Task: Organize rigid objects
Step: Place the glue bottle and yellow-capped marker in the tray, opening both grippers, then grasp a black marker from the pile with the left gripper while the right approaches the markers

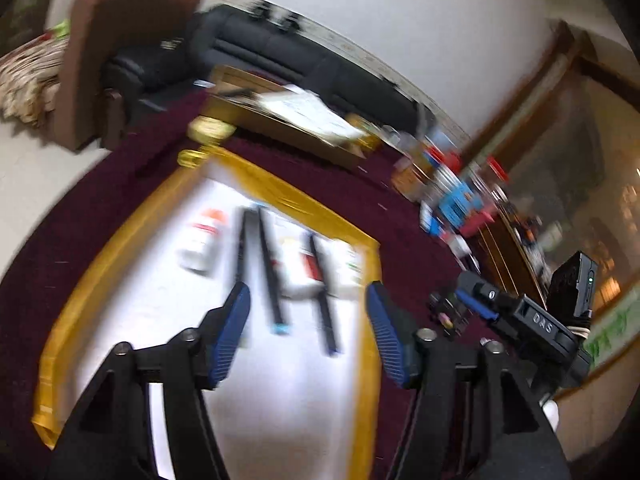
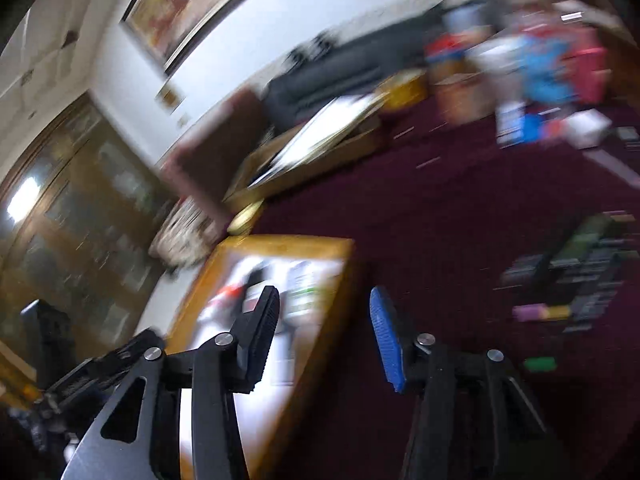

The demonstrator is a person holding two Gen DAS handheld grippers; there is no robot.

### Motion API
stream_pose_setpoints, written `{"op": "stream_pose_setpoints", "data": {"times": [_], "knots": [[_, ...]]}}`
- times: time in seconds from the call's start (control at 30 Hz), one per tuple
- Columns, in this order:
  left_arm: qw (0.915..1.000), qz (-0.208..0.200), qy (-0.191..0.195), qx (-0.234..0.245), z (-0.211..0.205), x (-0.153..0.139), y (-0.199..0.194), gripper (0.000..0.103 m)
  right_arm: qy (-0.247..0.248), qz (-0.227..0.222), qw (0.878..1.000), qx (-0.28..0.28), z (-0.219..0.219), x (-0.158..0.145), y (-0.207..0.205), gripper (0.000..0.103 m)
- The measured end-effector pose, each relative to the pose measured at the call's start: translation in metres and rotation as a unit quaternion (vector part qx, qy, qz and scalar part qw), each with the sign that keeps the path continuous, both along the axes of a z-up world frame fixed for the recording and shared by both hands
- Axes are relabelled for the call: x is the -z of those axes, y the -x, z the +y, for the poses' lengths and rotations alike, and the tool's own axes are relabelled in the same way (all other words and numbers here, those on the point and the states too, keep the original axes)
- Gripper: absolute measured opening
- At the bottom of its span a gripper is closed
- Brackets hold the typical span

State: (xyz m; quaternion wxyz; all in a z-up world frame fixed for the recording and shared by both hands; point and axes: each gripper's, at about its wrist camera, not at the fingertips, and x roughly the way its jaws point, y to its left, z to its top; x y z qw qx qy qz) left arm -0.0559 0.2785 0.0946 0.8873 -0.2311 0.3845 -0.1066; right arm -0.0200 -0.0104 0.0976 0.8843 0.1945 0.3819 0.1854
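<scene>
Both views are smeared with motion blur, so small detail is lost. The landmark is a white board edged in yellow tape, lying on a dark maroon carpet.

The left gripper hangs above the board's near half with its jaws apart and nothing between them. On the board beyond its fingertips lie three dark slender sticks side by side – the middle one ends in a light blue tip. Left of them rests a white bottle with an orange cap on its side; on the board's far right side sits a white and red packet, too blurred to name more closely.

The right gripper is also spread wide and empty, hovering over the board's right-hand edge – one finger above the white surface, the other over carpet. Off the board to the right, small dark and coloured items lie scattered on the carpet.
</scene>
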Motion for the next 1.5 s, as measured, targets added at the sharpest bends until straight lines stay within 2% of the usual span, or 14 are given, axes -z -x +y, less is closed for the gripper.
{"op": "stream_pose_setpoints", "data": {"times": [0.17, 0.33, 0.57, 0.8, 0.9, 0.97, 1.0, 1.07, 1.1, 1.13, 1.2, 1.27, 1.4, 1.5], "knots": [[0.9956, 0.036, 0.0, 0.086, -0.075, 0.006, -0.016, 0.064, 0.029, -0.037, 0.989, 0.138, -0.106, 0.007, 0.027, 0.043], [0.9871, 0.058, -0.037, 0.145, -0.159, 0.011, -0.029, 0.064, 0.03, -0.039, 0.977, 0.209, -0.171, 0.028, 0.038, 0.043], [0.9719, 0.025, -0.142, 0.186, -0.255, 0.021, -0.071, 0.064, -0.008, -0.042, 0.972, 0.229, -0.21, 0.052, 0.043, 0.043], [0.9451, -0.02, -0.23, 0.231, -0.329, 0.045, -0.12, 0.064, -0.035, -0.032, 0.975, 0.216, -0.211, 0.06, 0.043, 0.043], [0.9404, -0.003, -0.238, 0.243, -0.345, 0.06, -0.135, 0.064, -0.036, -0.029, 0.976, 0.215, -0.211, 0.063, 0.042, 0.043], [0.9424, 0.023, -0.205, 0.264, -0.346, 0.07, -0.138, 0.066, -0.037, -0.025, 0.976, 0.215, -0.212, 0.065, 0.041, 0.043], [0.9376, 0.036, -0.211, 0.274, -0.349, 0.074, -0.136, 0.065, -0.038, -0.023, 0.976, 0.214, -0.212, 0.067, 0.041, 0.043], [0.9235, 0.011, -0.26, 0.282, -0.354, 0.074, -0.122, 0.058, -0.037, -0.019, 0.977, 0.211, -0.211, 0.068, 0.04, 0.043], [0.9225, 0.004, -0.264, 0.281, -0.352, 0.071, -0.115, 0.053, -0.035, -0.016, 0.977, 0.208, -0.21, 0.068, 0.04, 0.043], [0.9242, 0.01, -0.256, 0.283, -0.347, 0.068, -0.111, 0.037, -0.033, -0.015, 0.978, 0.207, -0.209, 0.069, 0.039, 0.043], [0.9304, 0.027, -0.231, 0.283, -0.332, 0.064, -0.104, 0.023, -0.027, -0.01, 0.978, 0.205, -0.207, 0.07, 0.038, 0.043], [0.9337, 0.036, -0.215, 0.284, -0.321, 0.065, -0.092, 0.019, -0.023, -0.006, 0.979, 0.202, -0.205, 0.071, 0.038, 0.043], [0.9282, 0.039, -0.217, 0.3, -0.301, 0.065, -0.052, 0.017, -0.022, 0.007, 0.981, 0.193, -0.203, 0.076, 0.034, 0.043], [0.9368, 0.042, -0.184, 0.295, -0.286, 0.06, -0.038, 0.018, -0.02, 0.01, 0.982, 0.188, -0.201, 0.076, 0.033, 0.043]]}}
